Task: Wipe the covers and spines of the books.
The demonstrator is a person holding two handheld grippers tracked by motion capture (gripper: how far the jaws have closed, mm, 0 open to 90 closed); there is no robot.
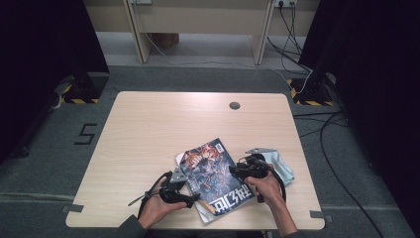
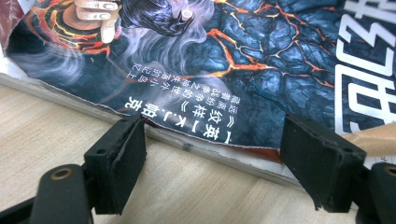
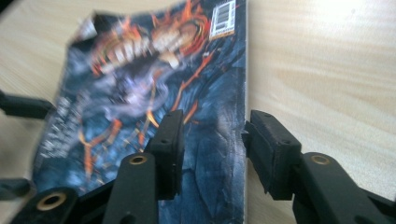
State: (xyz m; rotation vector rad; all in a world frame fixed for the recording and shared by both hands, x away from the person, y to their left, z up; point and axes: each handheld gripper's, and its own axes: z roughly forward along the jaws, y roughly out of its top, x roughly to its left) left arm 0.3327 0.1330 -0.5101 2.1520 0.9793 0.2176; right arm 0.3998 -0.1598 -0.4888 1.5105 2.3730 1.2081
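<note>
A paperback book (image 1: 213, 173) with a dark blue and orange illustrated cover lies flat near the table's front edge, its cover torn along one side. My left gripper (image 1: 190, 190) is at the book's left edge. In the left gripper view it (image 2: 215, 140) stands open, both jaws just off the ragged cover edge of the book (image 2: 233, 60). My right gripper (image 1: 236, 171) is at the book's right side. In the right gripper view it (image 3: 215, 126) is open, one jaw over the cover and one beyond the spine of the book (image 3: 140, 93). Nothing is gripped.
A light blue cloth (image 1: 281, 167) lies just right of my right hand. A brown paper strip (image 1: 208, 206) pokes out at the book's front corner. The wooden table (image 1: 148, 129) has a round grommet (image 1: 235, 105) at the back. Cables trail on the floor at right.
</note>
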